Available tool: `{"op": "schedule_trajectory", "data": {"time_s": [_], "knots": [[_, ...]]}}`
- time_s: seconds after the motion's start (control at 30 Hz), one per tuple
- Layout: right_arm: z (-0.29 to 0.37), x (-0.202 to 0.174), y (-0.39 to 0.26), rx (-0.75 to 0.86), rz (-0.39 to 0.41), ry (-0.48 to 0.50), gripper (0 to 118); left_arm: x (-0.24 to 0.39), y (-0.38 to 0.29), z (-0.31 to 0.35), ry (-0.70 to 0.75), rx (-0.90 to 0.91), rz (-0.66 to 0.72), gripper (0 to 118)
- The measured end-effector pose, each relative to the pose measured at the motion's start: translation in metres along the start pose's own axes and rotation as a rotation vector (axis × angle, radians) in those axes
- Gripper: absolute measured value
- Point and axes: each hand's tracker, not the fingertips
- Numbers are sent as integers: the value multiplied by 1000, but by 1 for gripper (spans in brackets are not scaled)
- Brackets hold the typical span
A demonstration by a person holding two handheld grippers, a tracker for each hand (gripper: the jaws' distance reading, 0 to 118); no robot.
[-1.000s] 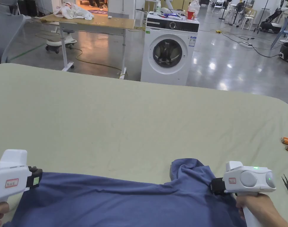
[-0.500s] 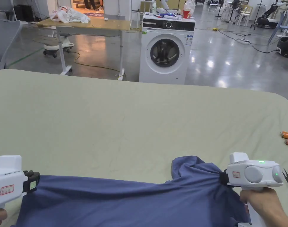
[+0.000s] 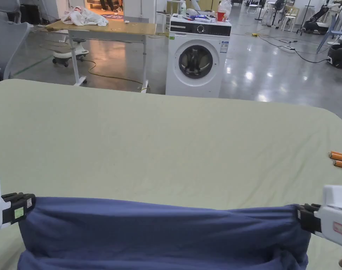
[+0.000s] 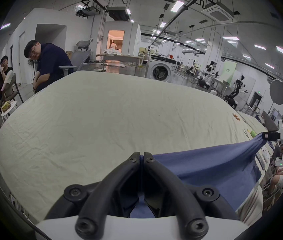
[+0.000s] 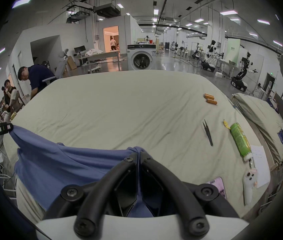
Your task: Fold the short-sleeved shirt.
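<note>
Blue cotton, pulled taut: the short-sleeved shirt [image 3: 159, 232] hangs as a wide band at the near edge of the pale green table [image 3: 166, 140], its long axis running straight from one gripper to the other. The left gripper [image 3: 30, 207] has its jaws closed tight on the shirt's left end (its own view shows blue cloth pinched between them), and the right gripper [image 3: 300, 216] is clamped the same way on the opposite end. Neither hand is nearer; each sits at one extreme, and the cloth spans between them, lifted above the table's near edge. From the table's middle, bare surface lies beyond the shirt, so laying it flat probably means carrying both ends forward together, keeping the stretched edge level.
</note>
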Motion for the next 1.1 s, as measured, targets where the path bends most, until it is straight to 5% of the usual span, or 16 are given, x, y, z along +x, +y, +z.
{"op": "schedule_trajectory", "data": {"time_s": [0.43,0.87,0.93,1.03,1.1], "knots": [[50,-4,-108,-190,60,-46,1,-7,-99,69,-9,-149,5,0],[11,-10,-162,-316,20,-82,2,8,-141,32,92,-343,-94,0],[13,-12,-160,-320,27,-89,17,10,-136,32,96,-351,-99,7],[28,-14,-149,-308,80,-184,72,15,-127,39,108,-318,-92,24],[41,-13,-140,-269,39,-215,73,21,-116,42,126,-247,-80,38]]}}
